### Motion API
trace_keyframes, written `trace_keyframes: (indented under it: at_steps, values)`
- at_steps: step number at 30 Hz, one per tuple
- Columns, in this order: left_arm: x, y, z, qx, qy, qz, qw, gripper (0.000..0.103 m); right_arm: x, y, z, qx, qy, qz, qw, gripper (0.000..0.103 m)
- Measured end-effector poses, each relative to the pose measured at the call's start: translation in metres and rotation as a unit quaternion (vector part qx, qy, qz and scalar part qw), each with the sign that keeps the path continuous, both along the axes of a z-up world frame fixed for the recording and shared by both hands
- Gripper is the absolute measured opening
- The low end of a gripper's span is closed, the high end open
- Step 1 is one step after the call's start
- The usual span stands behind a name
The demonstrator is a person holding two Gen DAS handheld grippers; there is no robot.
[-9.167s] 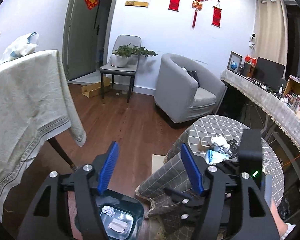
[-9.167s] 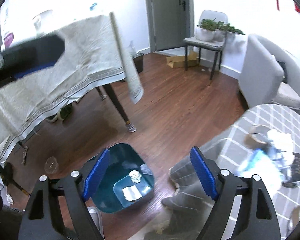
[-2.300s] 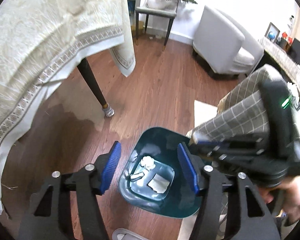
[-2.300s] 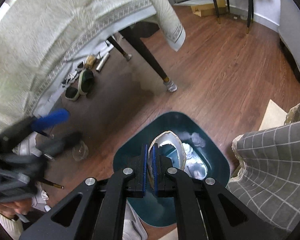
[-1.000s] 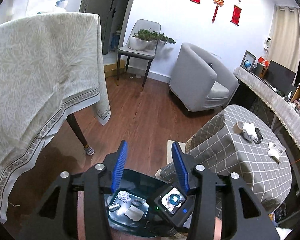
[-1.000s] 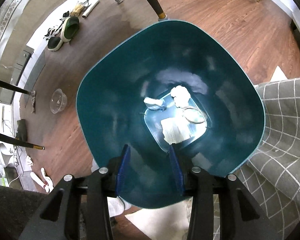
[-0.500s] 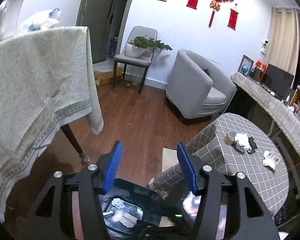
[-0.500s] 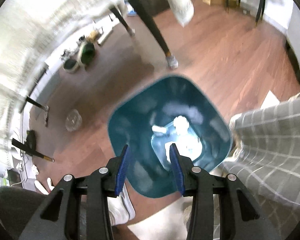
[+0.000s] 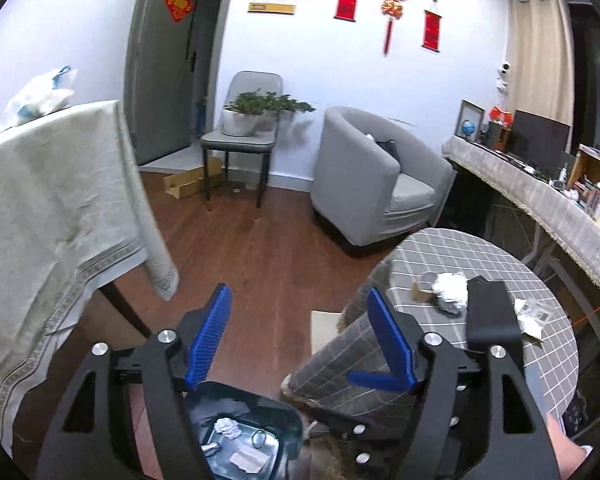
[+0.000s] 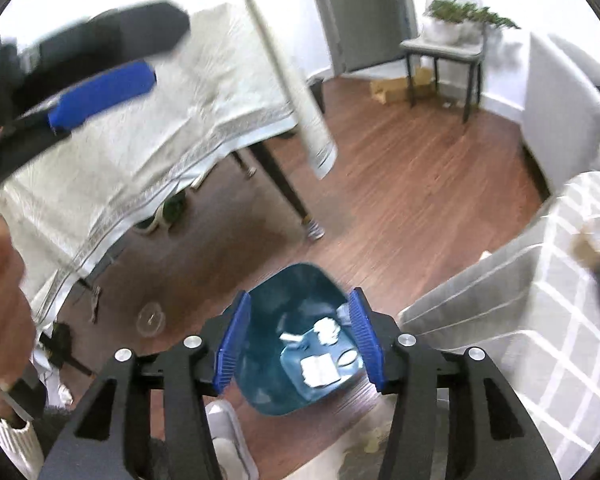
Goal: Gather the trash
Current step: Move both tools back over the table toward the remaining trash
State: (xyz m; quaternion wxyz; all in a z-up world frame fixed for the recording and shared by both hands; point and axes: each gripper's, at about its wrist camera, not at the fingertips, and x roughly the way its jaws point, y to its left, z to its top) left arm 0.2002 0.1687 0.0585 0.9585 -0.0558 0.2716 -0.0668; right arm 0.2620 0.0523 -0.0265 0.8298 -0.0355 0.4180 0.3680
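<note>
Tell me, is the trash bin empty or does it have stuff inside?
Not empty. The bin holds a crumpled wad and a flat paper at its bottom.

- Left gripper (image 9: 298, 338): black angular frame, ribbed blue pads, silver screws behind each finger.
- Right gripper (image 10: 298, 344): identical build.
- Sleeve (image 10: 2, 436): ribbed white knit cuff behind the fingers.

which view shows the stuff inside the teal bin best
The right wrist view: the teal bin lies open between the right gripper fingers, paper scraps sharp on its floor. The left wrist view shows only part of it, cut by the frame's bottom edge.
</note>
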Motion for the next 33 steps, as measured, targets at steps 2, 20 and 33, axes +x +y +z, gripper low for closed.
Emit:
trace_keyframes:
  at_steps: [2,20,33]
  values:
    - [0.004,-0.012,-0.001,0.003,0.000,-0.009,1.0000,0.076,0.002,-0.017,0.007,0.002,-0.009,-0.015,1.000,0.052]
    - [0.033,-0.096,-0.019,0.005,0.015,-0.059,0.9981,0.084,0.020,-0.142,0.029,0.019,-0.040,-0.126,0.991,0.062]
    - [0.062,-0.148,-0.047,0.012,0.052,-0.110,0.9925,0.086,0.039,-0.226,0.029,-0.014,-0.053,-0.195,0.979,0.081]
